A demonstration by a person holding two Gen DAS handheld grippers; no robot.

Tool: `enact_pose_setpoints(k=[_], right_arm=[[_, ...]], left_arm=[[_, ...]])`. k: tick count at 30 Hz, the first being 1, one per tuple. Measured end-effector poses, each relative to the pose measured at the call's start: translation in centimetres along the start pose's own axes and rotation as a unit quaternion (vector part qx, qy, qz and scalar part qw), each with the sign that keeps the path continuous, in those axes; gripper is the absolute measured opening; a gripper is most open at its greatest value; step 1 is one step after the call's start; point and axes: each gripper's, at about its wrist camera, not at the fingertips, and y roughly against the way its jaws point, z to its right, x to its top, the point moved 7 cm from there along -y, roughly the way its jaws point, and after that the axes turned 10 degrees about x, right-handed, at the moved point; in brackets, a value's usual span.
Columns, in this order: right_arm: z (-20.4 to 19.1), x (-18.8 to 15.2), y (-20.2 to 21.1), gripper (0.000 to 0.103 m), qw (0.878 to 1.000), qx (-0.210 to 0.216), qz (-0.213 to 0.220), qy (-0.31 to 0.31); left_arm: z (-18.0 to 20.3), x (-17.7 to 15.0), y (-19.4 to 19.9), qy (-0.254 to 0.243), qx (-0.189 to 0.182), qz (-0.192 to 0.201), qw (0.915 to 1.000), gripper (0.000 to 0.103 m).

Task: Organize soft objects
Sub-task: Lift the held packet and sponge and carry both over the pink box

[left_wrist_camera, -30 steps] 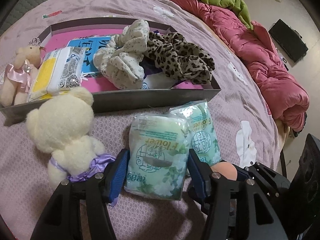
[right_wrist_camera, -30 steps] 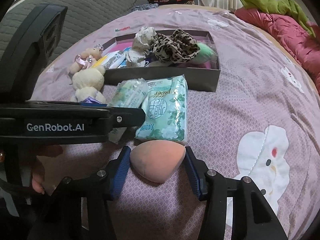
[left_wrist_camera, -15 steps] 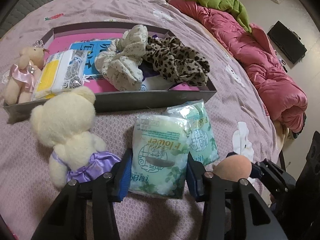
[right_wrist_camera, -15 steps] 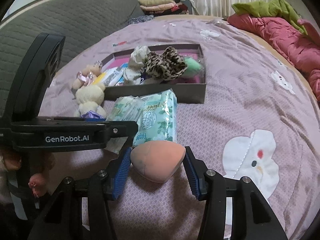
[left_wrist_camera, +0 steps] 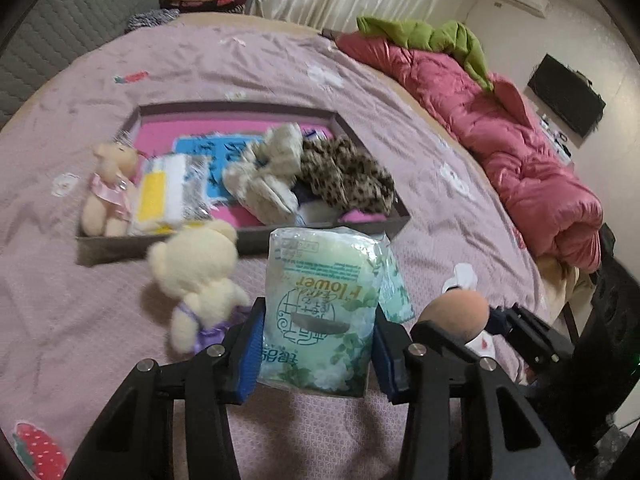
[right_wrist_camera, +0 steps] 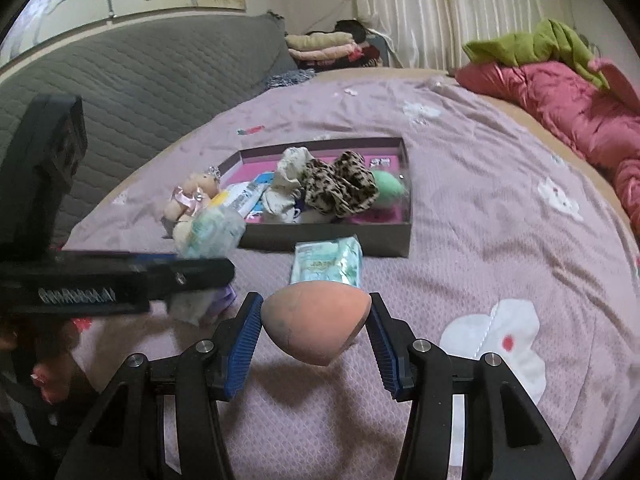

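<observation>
My left gripper [left_wrist_camera: 316,344] is shut on a green tissue pack [left_wrist_camera: 320,312] and holds it raised above the bed. My right gripper [right_wrist_camera: 316,328] is shut on an orange makeup sponge [right_wrist_camera: 316,324], also lifted; the sponge shows in the left wrist view [left_wrist_camera: 456,312]. A second green tissue pack [right_wrist_camera: 328,262] lies on the bedspread in front of the grey box [right_wrist_camera: 332,240]. A cream teddy bear [left_wrist_camera: 200,276] lies beside it. The box holds scrunchies [left_wrist_camera: 340,176], a pink-dressed bear [left_wrist_camera: 108,188], a wipes pack [left_wrist_camera: 168,192] and a green sponge [right_wrist_camera: 386,188].
A pink quilt [left_wrist_camera: 500,140] with a green one on top lies along the bed's right side. A grey quilted headboard [right_wrist_camera: 140,80] stands at the back left. Folded clothes [right_wrist_camera: 324,46] are stacked behind the bed.
Both grippers have risen off the bed: the left lifted the green tissue pack, the right lifted the orange sponge. The second pack stays on the bedspread.
</observation>
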Motion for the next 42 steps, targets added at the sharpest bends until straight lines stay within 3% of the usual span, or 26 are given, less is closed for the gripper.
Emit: enact_pose_setpoints(k=[19, 42], right_arm=[[-1.8, 3.3, -1.9, 0.054, 0.997, -0.011, 0.048, 0.058], [-0.4, 7.1, -4.2, 0.054, 0.994, -0.028, 0.086, 0.06]], left_arm=[[-5.5, 1.7, 2.2, 0.034, 0.052, 0.049, 0.9969, 0.047], [-8.0, 3.5, 1.8, 0.064, 0.065, 0.076, 0.9929, 0.047]])
